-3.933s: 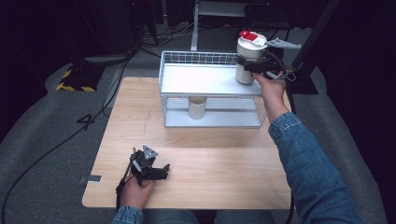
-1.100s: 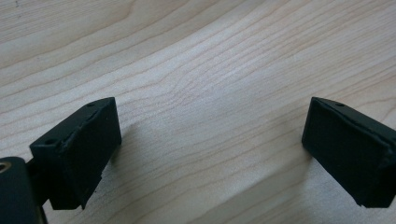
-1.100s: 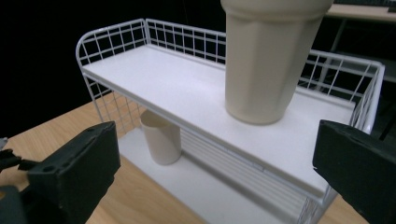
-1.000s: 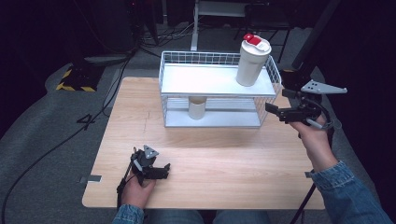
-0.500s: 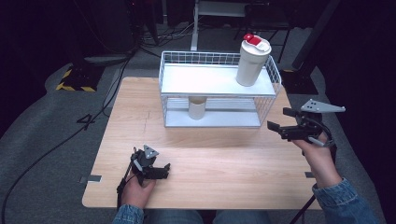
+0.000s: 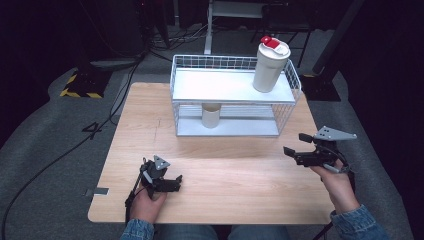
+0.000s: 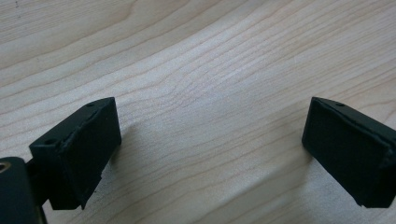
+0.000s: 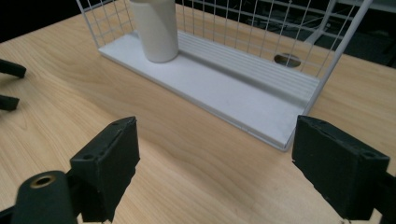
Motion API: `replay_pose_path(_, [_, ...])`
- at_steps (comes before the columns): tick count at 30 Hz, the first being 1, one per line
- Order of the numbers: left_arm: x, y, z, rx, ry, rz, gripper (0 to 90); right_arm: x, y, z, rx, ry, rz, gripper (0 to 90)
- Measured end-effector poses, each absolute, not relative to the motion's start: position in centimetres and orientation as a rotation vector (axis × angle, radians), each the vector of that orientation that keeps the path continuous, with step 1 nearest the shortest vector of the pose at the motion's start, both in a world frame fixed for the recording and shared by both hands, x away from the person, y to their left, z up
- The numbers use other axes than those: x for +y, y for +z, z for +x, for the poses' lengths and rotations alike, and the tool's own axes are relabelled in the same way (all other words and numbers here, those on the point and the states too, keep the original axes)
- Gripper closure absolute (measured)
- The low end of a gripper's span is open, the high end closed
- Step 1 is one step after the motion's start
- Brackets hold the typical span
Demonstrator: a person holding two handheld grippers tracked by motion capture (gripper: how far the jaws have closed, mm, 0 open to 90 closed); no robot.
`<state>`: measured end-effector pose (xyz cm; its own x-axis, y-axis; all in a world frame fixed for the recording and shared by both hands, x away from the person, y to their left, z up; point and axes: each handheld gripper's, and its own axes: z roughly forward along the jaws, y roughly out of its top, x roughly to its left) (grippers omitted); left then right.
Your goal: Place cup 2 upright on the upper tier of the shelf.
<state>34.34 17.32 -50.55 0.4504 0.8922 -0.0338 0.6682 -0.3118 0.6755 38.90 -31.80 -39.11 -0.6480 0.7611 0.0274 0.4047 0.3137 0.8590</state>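
right fingers [image 8: 109,163] – apart, empty, at the tabletop's [image 6: 225,175] right edge. left fingers [image 7: 79,149] apart, empty, near front edge. white tumbler [image 6: 269,65] upright on wire rack [image 6: 235,101] top shelf, right end – placing looks done; next likely calls for resting the right hand.

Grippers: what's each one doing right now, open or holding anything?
Left gripper: open, nothing between the fingers.
Right gripper: open, holding nothing.

The right gripper [image 6: 295,151] left the white tumbler [image 6: 269,66] on the rack's top shelf [image 6: 220,85] and dropped beside the rack.
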Motion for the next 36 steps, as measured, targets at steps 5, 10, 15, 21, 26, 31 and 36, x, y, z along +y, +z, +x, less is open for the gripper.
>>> replay_pose_path(5, [17.3, -50.5, 34.3, 1.299, 0.466, 2.081, 5.1, -32.1, -41.0, 38.6, 2.219, 1.239, 1.101, 15.4])
replay_pose_path(10, [17.3, -50.5, 34.3, 1.299, 0.466, 2.081, 5.1, -32.2, -42.6, 38.4, 2.236, 1.208, 1.120, 15.4])
replay_pose_path(15, [17.3, -50.5, 34.3, 1.299, 0.465, 2.080, 5.1, -32.2, -43.9, 38.1, 2.241, 1.187, 1.141, 15.4])
replay_pose_path(21, [17.3, -50.5, 34.3, 1.300, 0.466, 2.081, 5.1, -32.0, -46.1, 37.6, 2.252, 1.191, 1.166, 15.3])
replay_pose_path(26, [17.3, -50.5, 34.3, 1.299, 0.466, 2.081, 5.1, -31.9, -47.6, 37.2, 2.228, 1.166, 1.157, 15.3])
replay_pose_path(31, [17.3, -50.5, 34.3, 1.299, 0.465, 2.080, 5.1, -31.8, -48.9, 37.1, 2.219, 1.141, 1.171, 15.3])
replay_pose_path(36, [17.3, -50.5, 34.3, 1.299, 0.465, 2.081, 5.1, -31.5, -49.7, 37.2, 2.238, 1.076, 1.160, 15.1])
